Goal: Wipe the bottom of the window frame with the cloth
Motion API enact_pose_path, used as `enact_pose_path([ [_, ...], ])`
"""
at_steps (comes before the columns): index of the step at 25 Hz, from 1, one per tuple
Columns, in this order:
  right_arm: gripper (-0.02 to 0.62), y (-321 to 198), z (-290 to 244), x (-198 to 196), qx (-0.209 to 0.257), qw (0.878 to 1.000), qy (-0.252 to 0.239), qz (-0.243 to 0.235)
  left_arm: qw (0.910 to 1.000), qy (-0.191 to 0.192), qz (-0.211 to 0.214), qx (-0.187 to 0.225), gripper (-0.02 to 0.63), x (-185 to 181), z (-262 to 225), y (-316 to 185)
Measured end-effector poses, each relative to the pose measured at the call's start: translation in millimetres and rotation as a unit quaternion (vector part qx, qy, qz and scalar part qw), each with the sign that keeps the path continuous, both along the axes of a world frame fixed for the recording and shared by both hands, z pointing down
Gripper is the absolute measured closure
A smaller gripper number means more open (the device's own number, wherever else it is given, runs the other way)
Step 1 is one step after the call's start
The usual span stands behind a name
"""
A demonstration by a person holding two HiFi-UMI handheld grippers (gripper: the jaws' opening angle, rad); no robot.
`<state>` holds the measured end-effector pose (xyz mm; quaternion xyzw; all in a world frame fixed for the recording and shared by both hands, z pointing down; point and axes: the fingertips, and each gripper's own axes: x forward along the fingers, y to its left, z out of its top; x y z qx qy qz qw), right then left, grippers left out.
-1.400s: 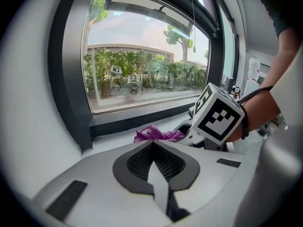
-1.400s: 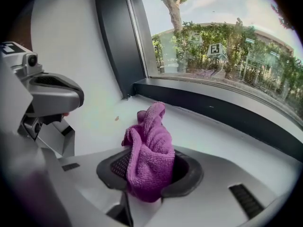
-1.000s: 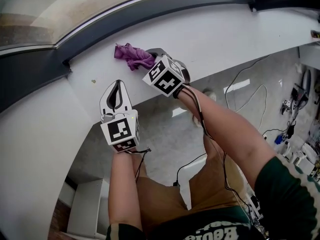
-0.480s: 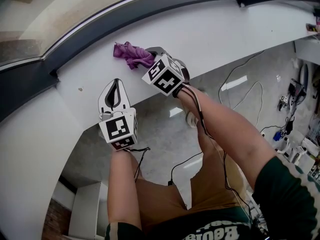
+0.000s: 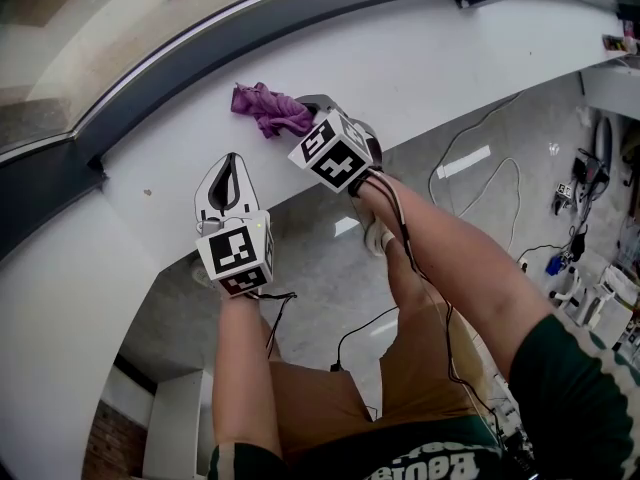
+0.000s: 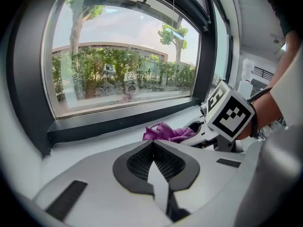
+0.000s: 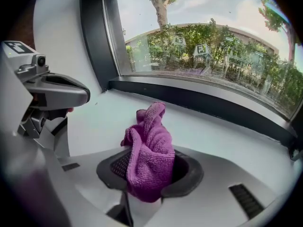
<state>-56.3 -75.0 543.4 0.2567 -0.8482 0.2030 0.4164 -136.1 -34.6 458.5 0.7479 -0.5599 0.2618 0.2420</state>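
Dark green shirt (image 5: 580,398) print cut off, unreadable; no brands or labels seen. Left gripper (image 5: 232,173) pressed together on nothing, sat by front edge of white window sill (image 5: 450,48). Right gripper (image 5: 300,108) clamped on crumpled purple microfibre cloth (image 5: 265,108), further in, the nearer one to dark bottom rail of window frame (image 5: 280,20). Rail lay just beyond cloth, long axis along sill's far edge.
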Motion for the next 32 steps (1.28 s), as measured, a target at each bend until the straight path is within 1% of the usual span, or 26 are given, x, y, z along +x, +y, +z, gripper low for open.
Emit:
enact_pose_path([
  [3, 0.446, -3.3, -2.6, 6.6, 0.004, 1.000, 0.002, 0.003, 0.9999, 0.003, 0.011, 0.007, 0.597, 11.2, -4.2, -6.8],
  [8, 0.446, -6.4, -6.5, 18.8, 0.010, 1.000, 0.007, 0.012, 0.9992, -0.003, 0.035, 0.016, 0.597, 28.4, -8.5, -10.0],
  [14, 0.446, -15.7, -3.2, 49.8, 0.015, 0.999, 0.012, 0.027, 0.9980, 0.007, 0.059, 0.019, 0.597, 60.2, -4.9, -15.3],
  [18, 0.446, -15.0, -6.2, 46.7, 0.023, 0.999, 0.015, 0.030, 0.9971, 0.017, 0.069, 0.027, 0.597, 58.9, -8.0, -15.7],
  [19, 0.446, -16.2, -5.5, 50.5, 0.025, 0.999, 0.015, 0.031, 0.9970, 0.019, 0.070, 0.025, 0.597, 64.4, -8.5, -18.8],
  [24, 0.446, -32.2, 1.5, 97.5, 0.027, 0.999, 0.012, 0.045, 0.9960, 0.039, 0.077, 0.021, 0.597, 120.8, -4.4, -42.5],
  [29, 0.446, -37.0, 3.3, 123.5, 0.030, 0.998, 0.009, 0.054, 0.9951, 0.039, 0.089, 0.021, 0.597, 150.9, -1.0, -51.0],
  [32, 0.446, -41.9, 4.1, 142.5, 0.033, 0.997, 0.009, 0.066, 0.9945, 0.031, 0.097, 0.024, 0.597, 165.0, 4.1, -54.8],
])
